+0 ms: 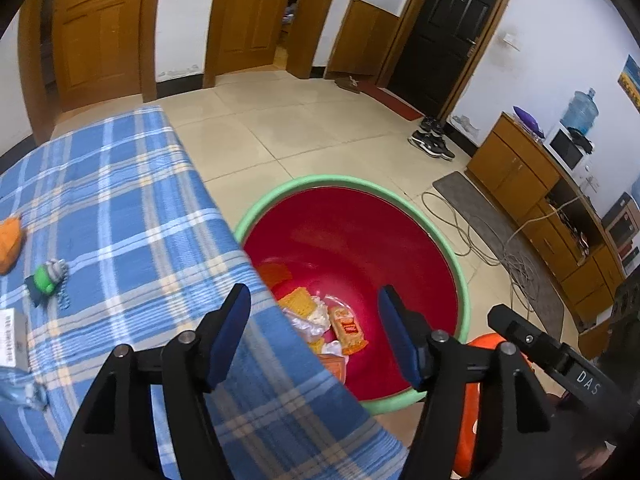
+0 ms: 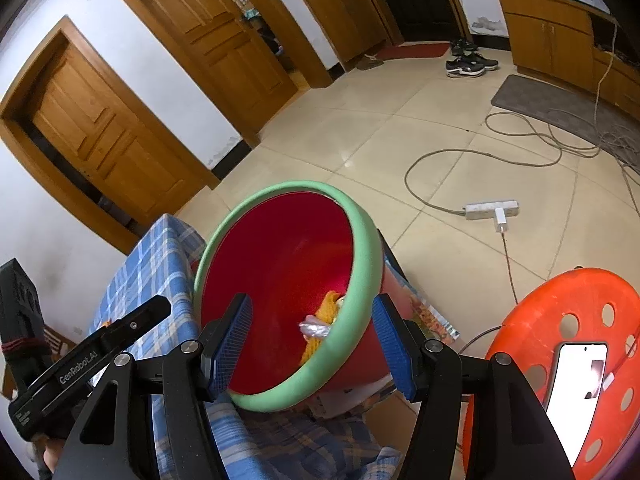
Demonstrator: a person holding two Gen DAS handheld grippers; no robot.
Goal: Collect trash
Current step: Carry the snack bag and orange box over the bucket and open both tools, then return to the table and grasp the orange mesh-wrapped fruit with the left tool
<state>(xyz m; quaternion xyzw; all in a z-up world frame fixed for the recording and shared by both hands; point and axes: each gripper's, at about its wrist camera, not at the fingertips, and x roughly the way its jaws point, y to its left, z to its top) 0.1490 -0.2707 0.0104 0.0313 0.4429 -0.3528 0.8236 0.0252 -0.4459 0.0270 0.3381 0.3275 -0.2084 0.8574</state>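
Both empty and spread wide, left hand-held gripper [image 1: 314, 334] and right hand-held gripper [image 2: 312, 344] above the red bin [image 1: 448, 256] of wrappers: between pickups, next reaching left across the table [image 1: 132, 200] for the green scrap [image 1: 46, 276].

Red bin [image 1: 352, 236] (green rim), wrappers [image 1: 347, 328] at bottom, beside checked table

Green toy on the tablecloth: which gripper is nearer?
Left. The left gripper hangs at the cloth's edge, the toy lying to its left; the right gripper straddles the bin rim.
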